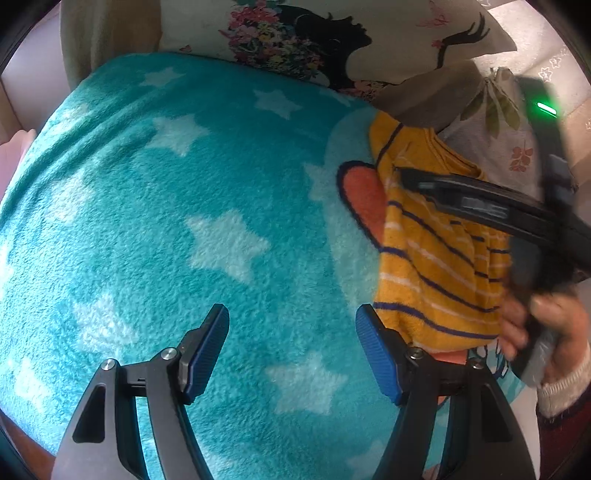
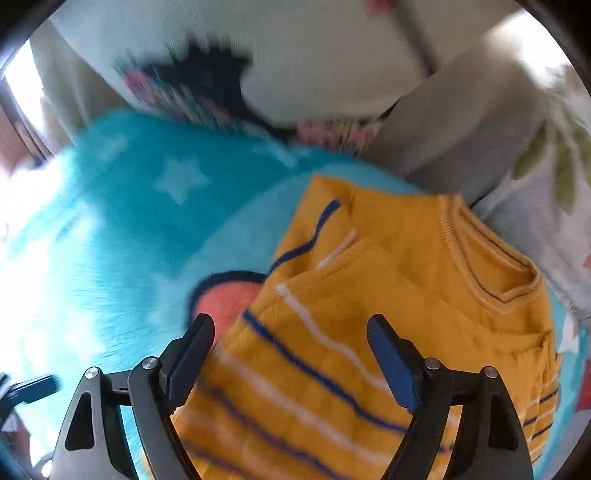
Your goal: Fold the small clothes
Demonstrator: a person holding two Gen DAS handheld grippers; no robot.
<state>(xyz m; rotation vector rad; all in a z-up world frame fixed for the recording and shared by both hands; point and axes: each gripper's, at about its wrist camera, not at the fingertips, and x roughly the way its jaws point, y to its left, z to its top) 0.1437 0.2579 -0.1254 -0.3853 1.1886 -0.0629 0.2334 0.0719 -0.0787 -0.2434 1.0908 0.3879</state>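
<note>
Right wrist: yellow striped sweater (image 2: 388, 314) lies beneath the spread, empty fingers (image 2: 391, 362).

Sweater (image 2: 388, 295) on blanket's (image 1: 166, 221) right part — pillows (image 1: 332, 33) behind.

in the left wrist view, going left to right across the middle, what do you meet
blanket → white star → orange patch → yellow sweater → right gripper
</note>
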